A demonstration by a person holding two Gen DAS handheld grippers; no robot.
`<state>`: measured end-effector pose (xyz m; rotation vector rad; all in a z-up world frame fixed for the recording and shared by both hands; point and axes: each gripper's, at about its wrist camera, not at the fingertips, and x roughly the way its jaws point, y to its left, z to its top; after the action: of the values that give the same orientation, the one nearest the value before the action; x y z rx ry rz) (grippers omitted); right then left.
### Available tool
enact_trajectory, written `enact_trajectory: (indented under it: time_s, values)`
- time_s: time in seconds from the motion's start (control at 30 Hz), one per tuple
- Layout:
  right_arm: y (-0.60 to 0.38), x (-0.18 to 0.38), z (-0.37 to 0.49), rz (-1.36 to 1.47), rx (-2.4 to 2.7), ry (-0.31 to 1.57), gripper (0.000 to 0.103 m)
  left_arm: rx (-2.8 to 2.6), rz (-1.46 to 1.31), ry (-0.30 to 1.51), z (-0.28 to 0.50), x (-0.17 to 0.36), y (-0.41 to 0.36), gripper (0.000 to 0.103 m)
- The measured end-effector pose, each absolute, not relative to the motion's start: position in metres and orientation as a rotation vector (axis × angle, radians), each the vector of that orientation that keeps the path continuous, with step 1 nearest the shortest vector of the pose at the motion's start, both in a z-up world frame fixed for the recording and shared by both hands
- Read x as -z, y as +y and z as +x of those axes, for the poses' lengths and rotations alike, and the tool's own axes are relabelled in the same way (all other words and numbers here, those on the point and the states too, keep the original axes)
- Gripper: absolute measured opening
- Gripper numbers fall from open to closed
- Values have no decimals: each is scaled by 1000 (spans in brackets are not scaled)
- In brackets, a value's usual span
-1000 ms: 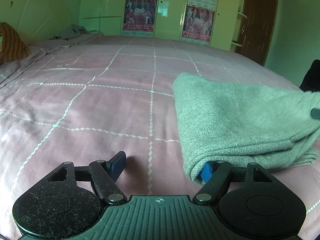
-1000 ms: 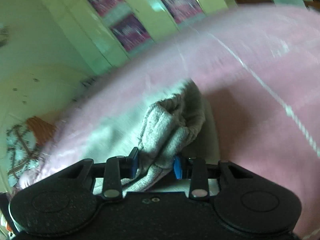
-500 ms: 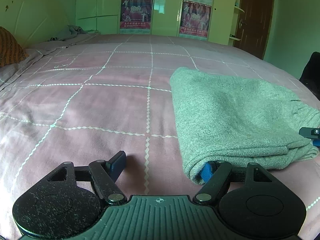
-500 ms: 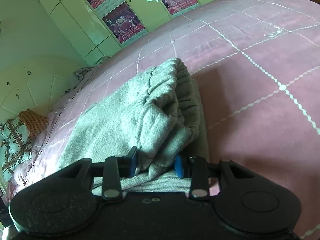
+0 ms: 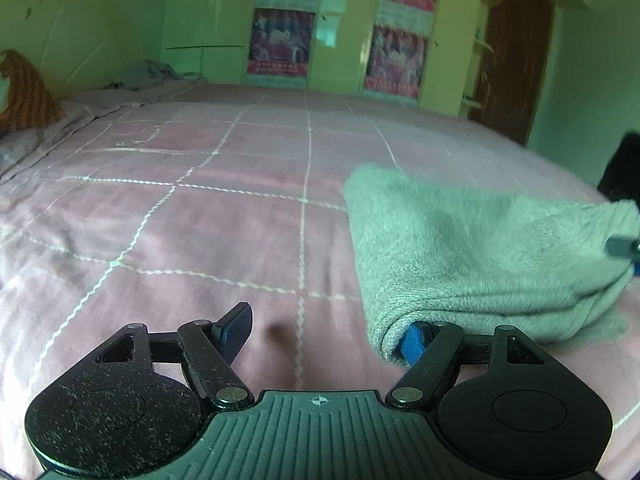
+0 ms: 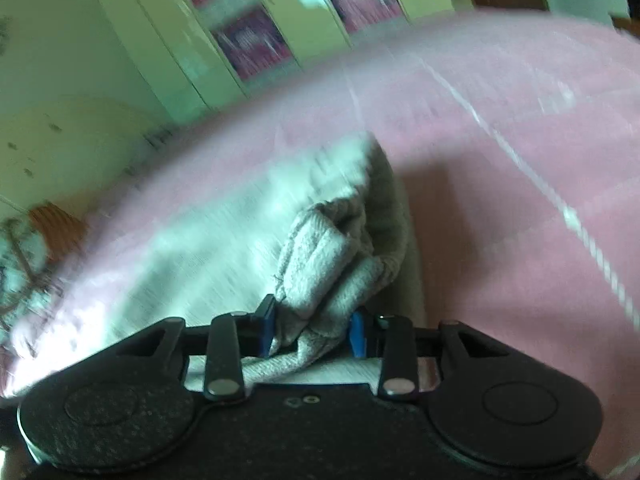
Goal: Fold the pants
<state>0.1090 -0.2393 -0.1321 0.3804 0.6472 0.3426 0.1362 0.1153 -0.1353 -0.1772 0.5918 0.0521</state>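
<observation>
— Where are the pants (image 5: 472, 248)?
— Folded on the bed (image 5: 200, 216), lower right, long axis running rightward.
— Your grippers?
— My right hand-held gripper (image 6: 312, 332) pinches the bunched waistband; my left hand-held gripper (image 5: 324, 336) is spread, angled down.

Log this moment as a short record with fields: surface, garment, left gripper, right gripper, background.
surface: pink bedspread with a white grid pattern
garment: grey pants, folded into a thick stack on the bedspread
left gripper: jaws wide apart; one blue finger tucked under the stack's near corner, the other on bare bedspread
right gripper: shut on a bunched edge of the pants; view blurred
background: cupboard doors with posters, brown door
</observation>
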Motion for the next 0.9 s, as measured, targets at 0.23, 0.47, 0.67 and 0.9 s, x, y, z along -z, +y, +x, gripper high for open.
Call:
enact_trajectory:
  time_s: [0.23, 0.47, 0.67, 0.9]
  values:
    - [-239, 127, 105, 387, -368, 596, 35, -33, -260, 660, 142, 147, 121, 75]
    - [-247, 156, 107, 421, -323, 671, 35, -50, -195, 683, 143, 146, 113, 75]
    - [-256, 161, 108, 469, -342, 689, 37, -74, -220, 720, 130, 140, 113, 82]
    - [-267, 134, 86, 391, -319, 612, 29, -25, -339, 643, 111, 118, 125, 54]
